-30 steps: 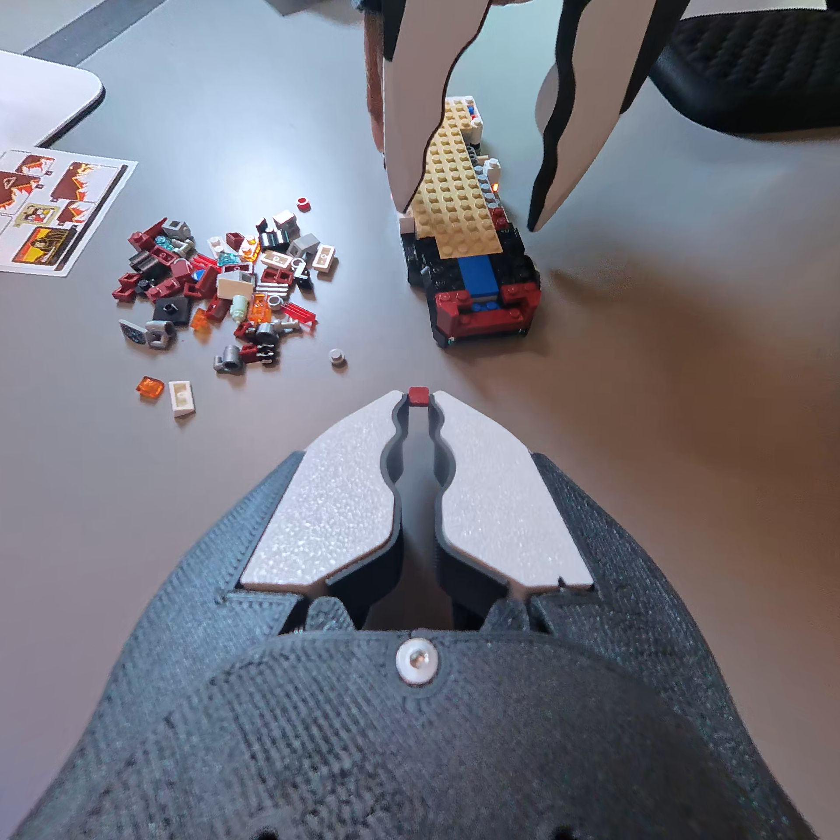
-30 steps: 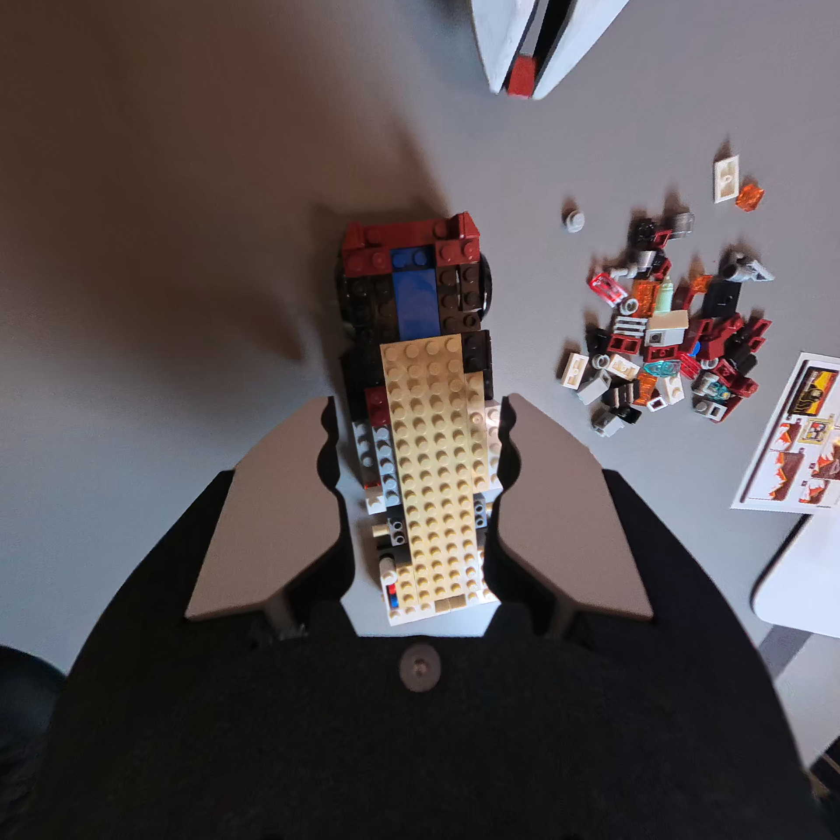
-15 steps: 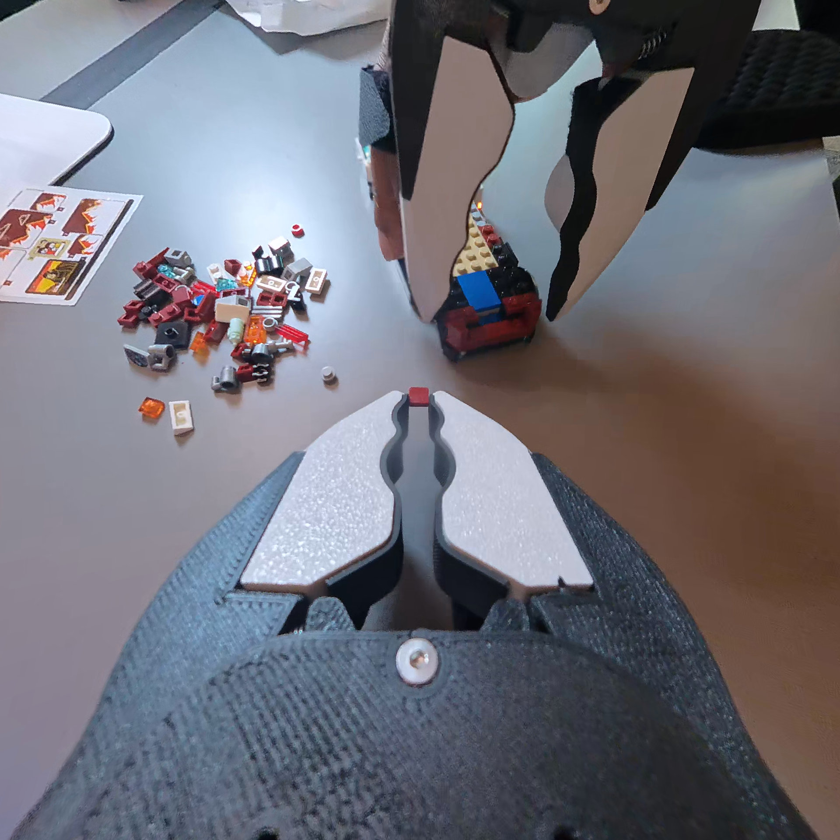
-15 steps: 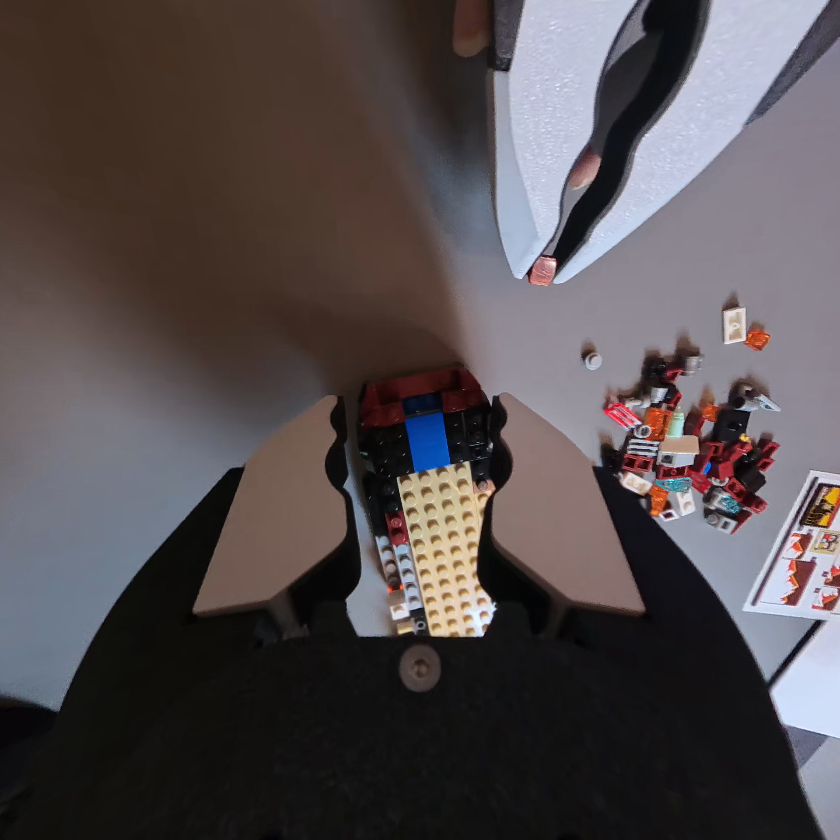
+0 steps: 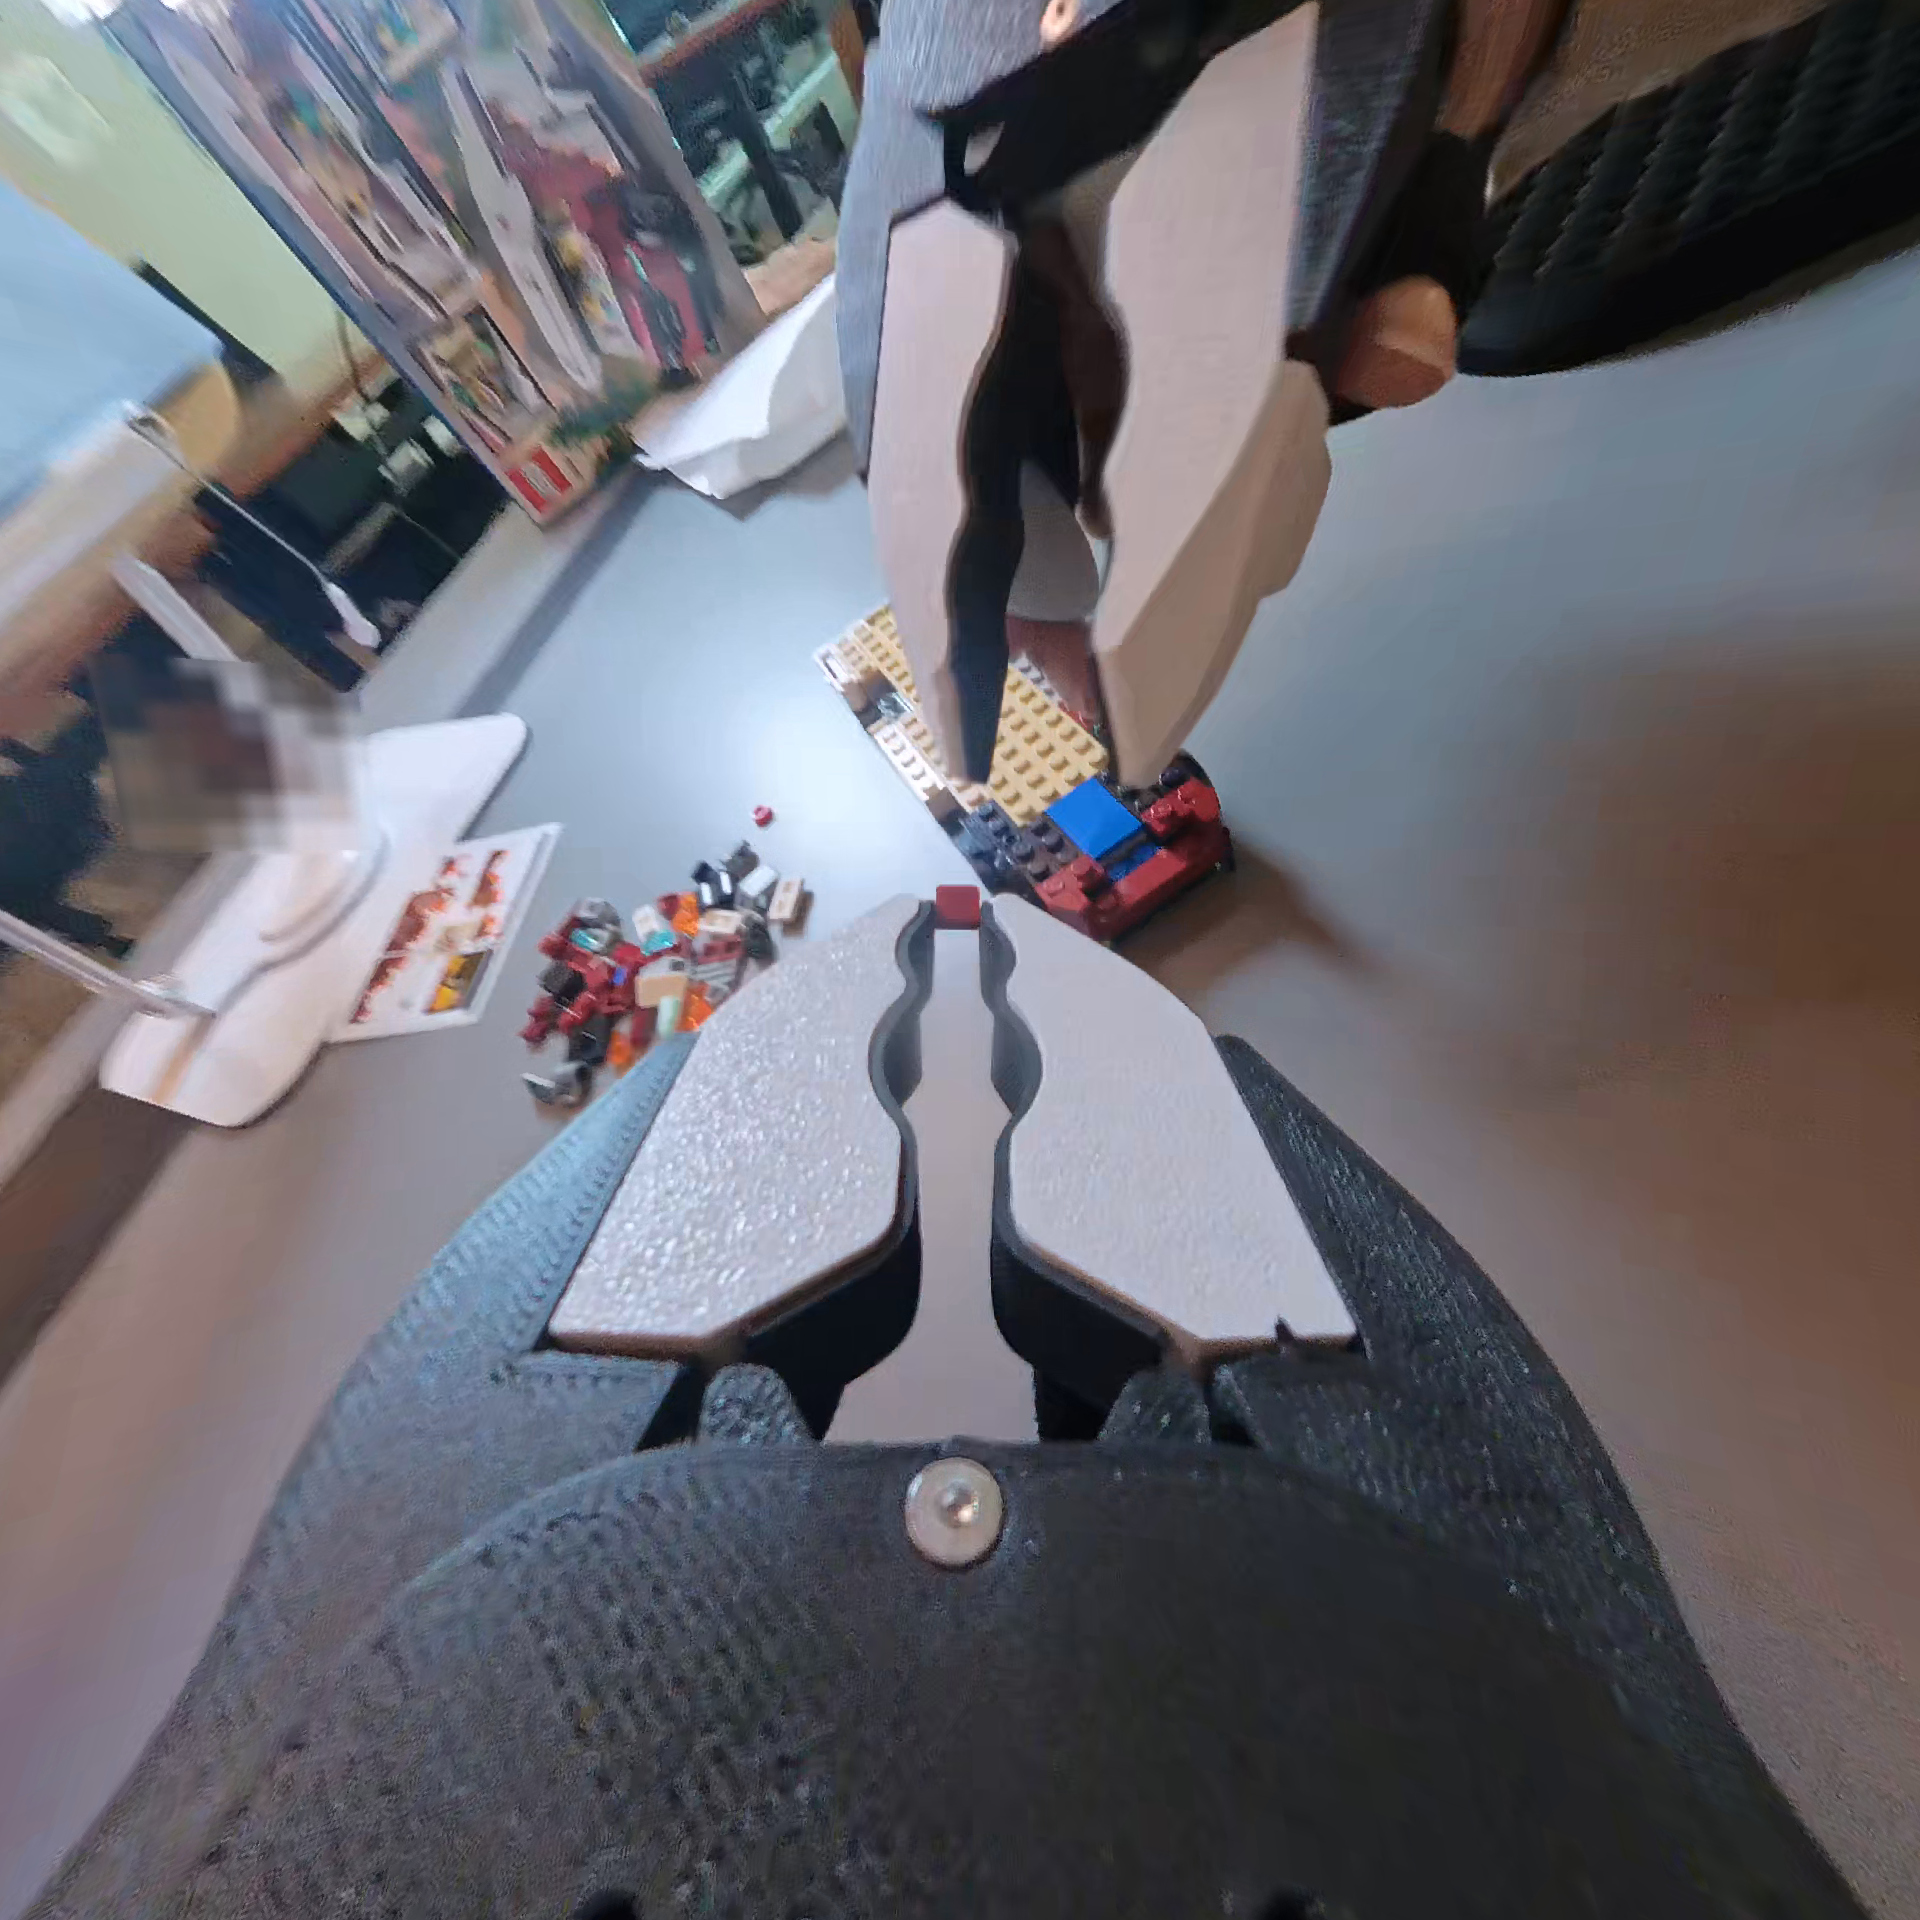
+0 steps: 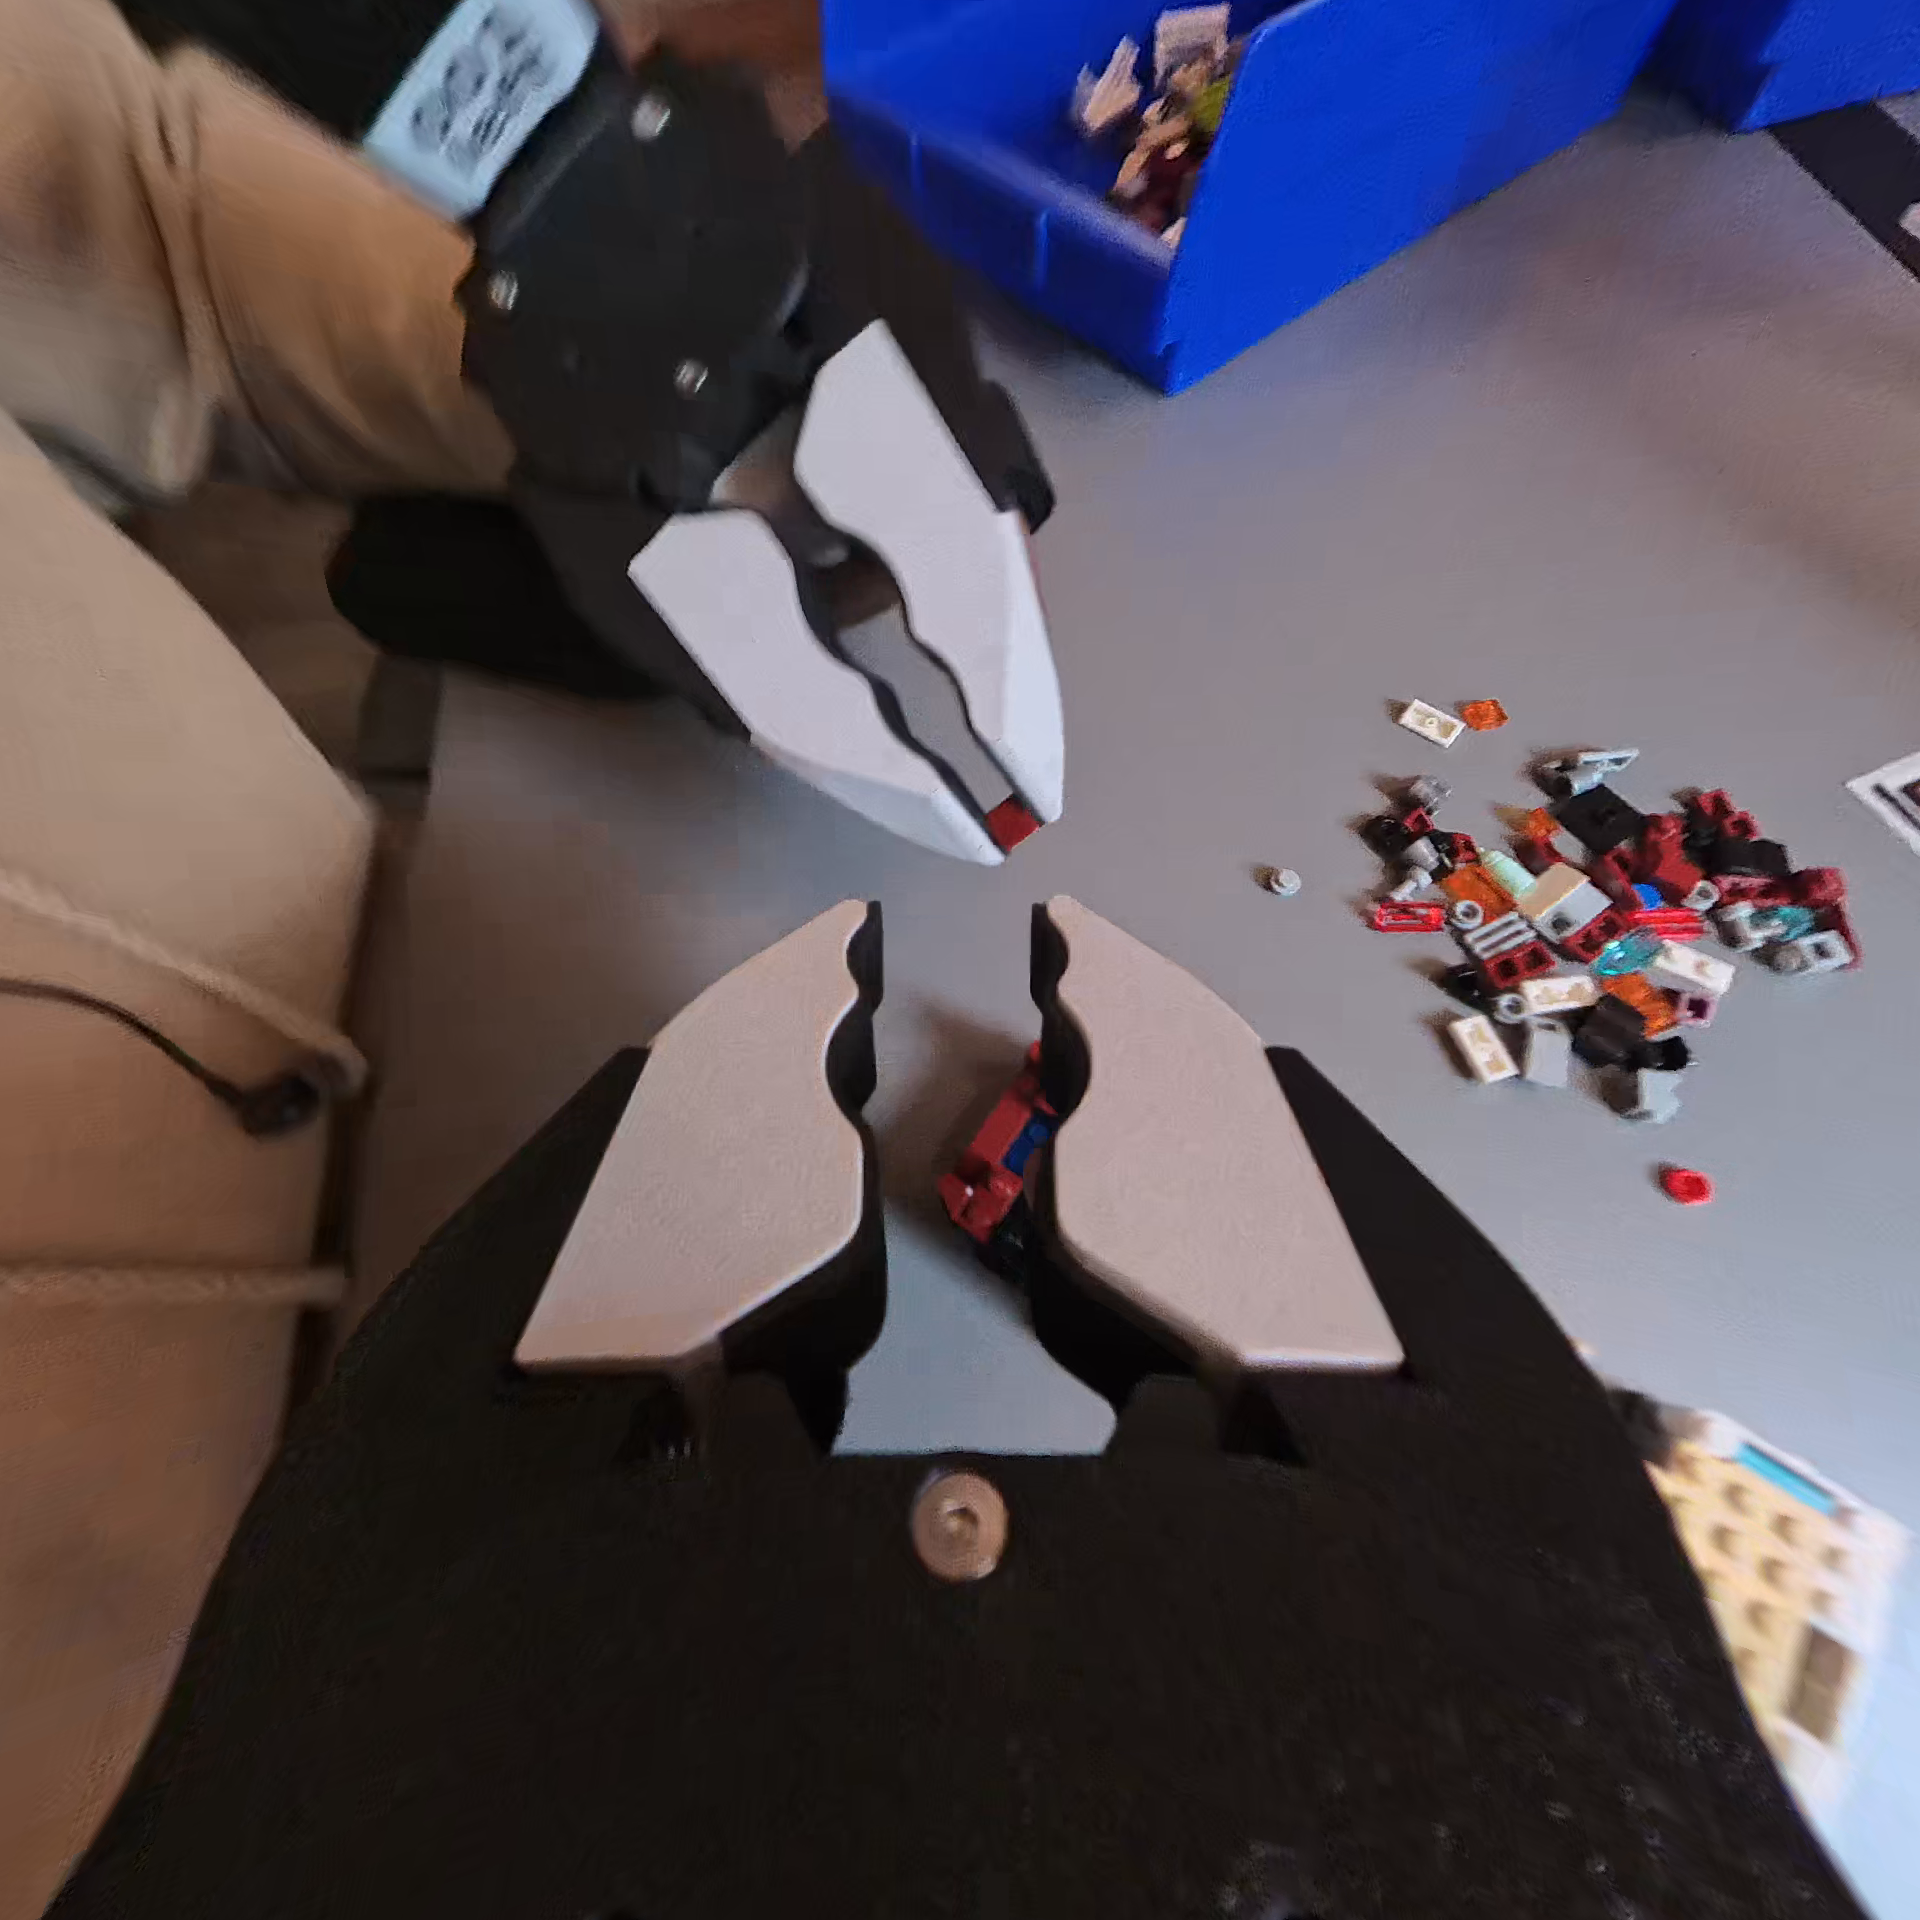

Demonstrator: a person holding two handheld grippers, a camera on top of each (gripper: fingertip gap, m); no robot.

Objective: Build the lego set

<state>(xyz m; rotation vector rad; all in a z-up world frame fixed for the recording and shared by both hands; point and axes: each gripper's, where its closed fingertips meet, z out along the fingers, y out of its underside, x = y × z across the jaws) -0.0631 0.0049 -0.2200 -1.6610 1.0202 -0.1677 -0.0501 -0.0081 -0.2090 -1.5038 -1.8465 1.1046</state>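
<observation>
I take the brick model [image 5: 1091, 821] on the grey tabletop [image 5: 1558, 831] as my landmark. Far to its left, seen from my left tool, lies a white sheet with pictures [image 5: 447, 935], and between that sheet and the model sits a loose pile of small bricks [image 5: 655, 966], with one tiny red stud [image 5: 764, 815] alone just beyond it. My left tool [image 5: 957, 906] hangs just in front of the model's red end, its two pads pressed on a small red brick [image 5: 957, 904] at the very tips. My right tool [image 6: 956, 914] is above the model, its fingers a little apart with only tabletop between the tips; the model's red end [image 6: 997, 1164] shows beneath, against the right finger, though the picture is blurred and I cannot say whether it touches. In the right view a blue bin [image 6: 1195, 208] stands well beyond the model, at the far side of the tabletop.
</observation>
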